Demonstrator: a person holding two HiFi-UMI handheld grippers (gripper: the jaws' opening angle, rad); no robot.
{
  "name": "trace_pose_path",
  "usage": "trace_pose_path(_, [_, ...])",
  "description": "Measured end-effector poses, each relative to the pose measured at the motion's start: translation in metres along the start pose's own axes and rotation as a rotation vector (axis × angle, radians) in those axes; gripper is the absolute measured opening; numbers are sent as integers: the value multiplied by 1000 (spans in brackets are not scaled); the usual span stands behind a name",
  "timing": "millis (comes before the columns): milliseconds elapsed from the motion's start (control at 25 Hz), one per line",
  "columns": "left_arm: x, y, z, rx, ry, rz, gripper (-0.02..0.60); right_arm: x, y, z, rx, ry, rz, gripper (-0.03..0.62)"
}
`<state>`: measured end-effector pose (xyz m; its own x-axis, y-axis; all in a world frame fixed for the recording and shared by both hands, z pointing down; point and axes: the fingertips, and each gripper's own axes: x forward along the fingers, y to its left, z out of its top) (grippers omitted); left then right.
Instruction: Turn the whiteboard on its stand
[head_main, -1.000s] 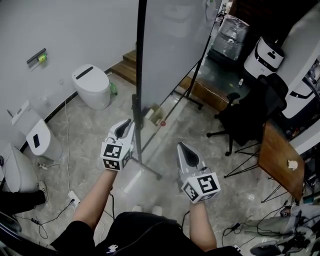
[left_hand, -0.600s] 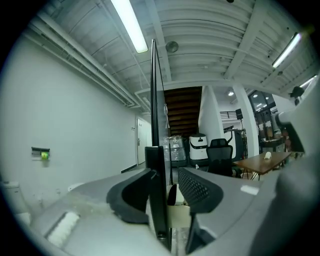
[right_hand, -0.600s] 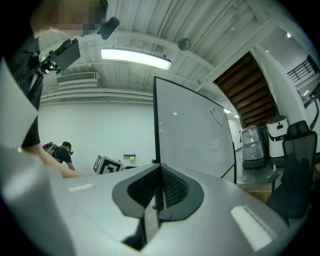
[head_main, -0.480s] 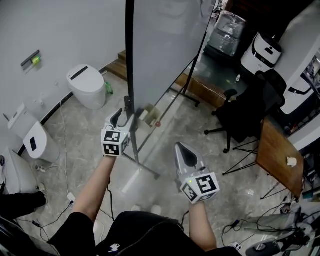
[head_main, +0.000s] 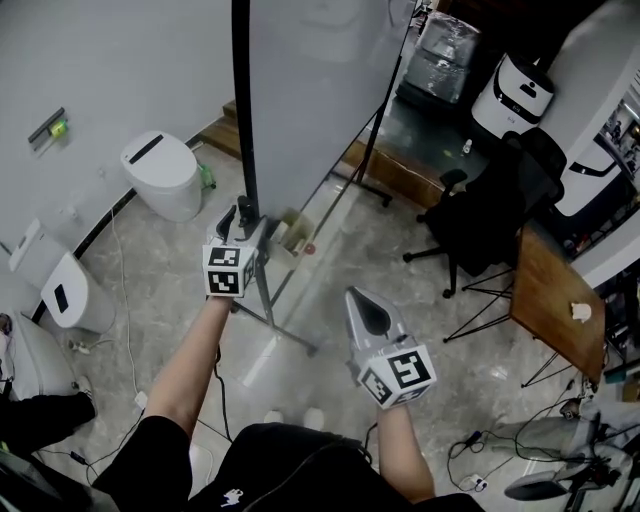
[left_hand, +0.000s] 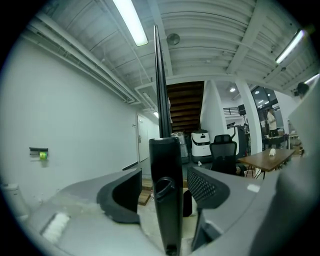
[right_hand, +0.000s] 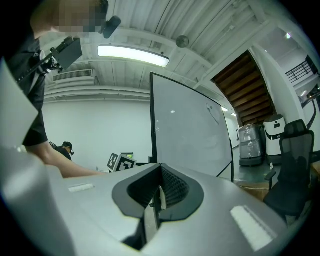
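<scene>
The whiteboard (head_main: 310, 90) stands upright on its wheeled stand, its black side post (head_main: 242, 120) nearest me. My left gripper (head_main: 243, 214) is at that post, low on the frame. In the left gripper view the post (left_hand: 166, 200) stands between the jaws with a gap on each side, and the jaws are opening. My right gripper (head_main: 365, 306) hangs lower right, apart from the stand, shut with nothing in it. In the right gripper view the whiteboard (right_hand: 190, 135) shows beyond the right gripper (right_hand: 157, 192), with the left gripper's marker cube (right_hand: 120, 161) at its left.
The stand's foot (head_main: 285, 335) runs across the floor in front of me. White toilets (head_main: 160, 172) (head_main: 65, 290) line the left wall. A black office chair (head_main: 480, 225) and a wooden table (head_main: 555, 310) stand at the right, white machines (head_main: 510, 95) behind. Cables lie on the floor.
My left gripper's jaws have spread apart off the post. The post and the left gripper have shifted left and farther from me. The right gripper has hardly moved.
</scene>
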<state>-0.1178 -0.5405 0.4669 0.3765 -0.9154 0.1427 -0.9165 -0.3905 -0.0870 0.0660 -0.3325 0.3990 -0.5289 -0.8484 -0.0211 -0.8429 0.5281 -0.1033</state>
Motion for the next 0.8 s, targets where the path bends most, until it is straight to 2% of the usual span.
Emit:
trace_pose_path(280, [11,1,-5,-3,15,-3,293,-6,-2,0,-3,-4,-39,8])
trace_pose_path(560, [18,-5,-5,-7,23,-19,209,-17,-7,0,-7,-5,-80,8])
trace_pose_path(800, [16,-3,0,-40,12,-23,196,-22,-7,1,-9,-11,-93,8])
